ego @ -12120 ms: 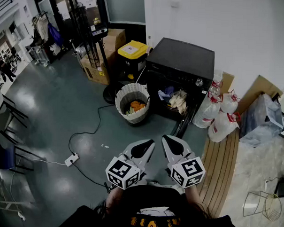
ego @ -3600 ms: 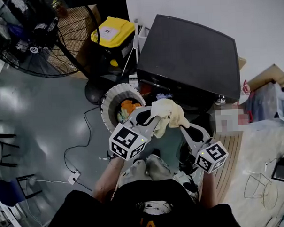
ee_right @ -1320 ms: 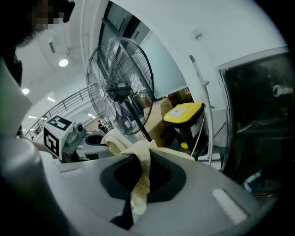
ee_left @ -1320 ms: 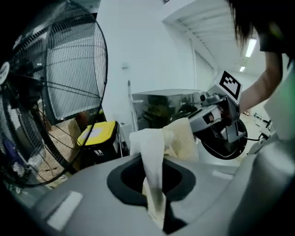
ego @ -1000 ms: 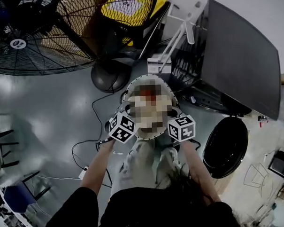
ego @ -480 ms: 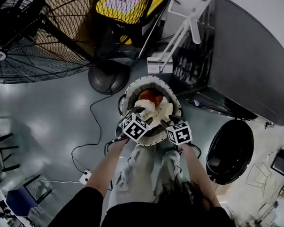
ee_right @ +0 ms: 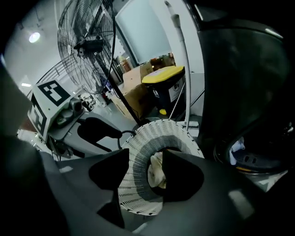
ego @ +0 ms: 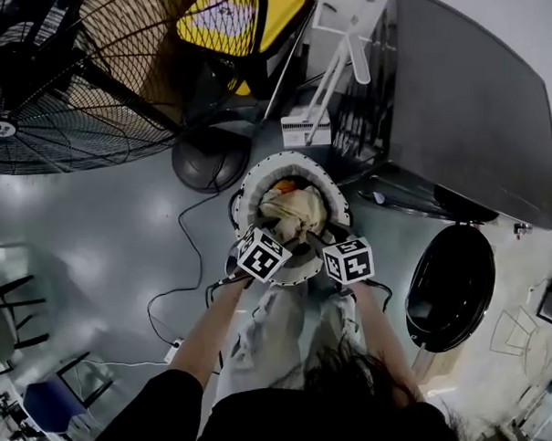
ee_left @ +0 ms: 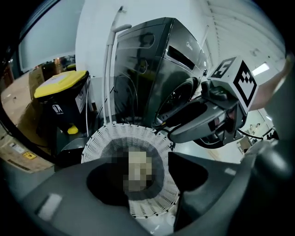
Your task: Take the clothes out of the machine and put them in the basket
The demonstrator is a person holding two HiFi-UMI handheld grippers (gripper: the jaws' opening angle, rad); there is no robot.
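The white woven basket [ego: 247, 191] stands on the floor in front of the black washing machine [ego: 462, 97]. A cream cloth [ego: 294, 210] lies inside it over something orange [ego: 284, 184]. Both grippers hover at the basket's near rim, left gripper [ego: 275, 240] and right gripper [ego: 336, 244]. In the left gripper view the left gripper [ee_left: 154, 179] is open, framing the basket [ee_left: 106, 138], with nothing between its jaws. In the right gripper view the right gripper [ee_right: 145, 170] is open too, and the cream cloth [ee_right: 156, 171] shows in the basket [ee_right: 138, 147] beyond. A bluish garment [ee_right: 235, 147] shows in the machine's drum.
The machine's round door [ego: 448, 285] hangs open to the right of the basket. A big floor fan [ego: 60, 87] and its base [ego: 209, 158] stand to the left. Behind are a yellow-lidded bin [ego: 231, 16] and a white stand [ego: 308, 127]. A cable [ego: 182, 256] runs across the floor.
One second ago the cream cloth was held over the basket between both grippers. Now it lies lower in the basket, free of them, and both grippers have drawn back to the near rim.
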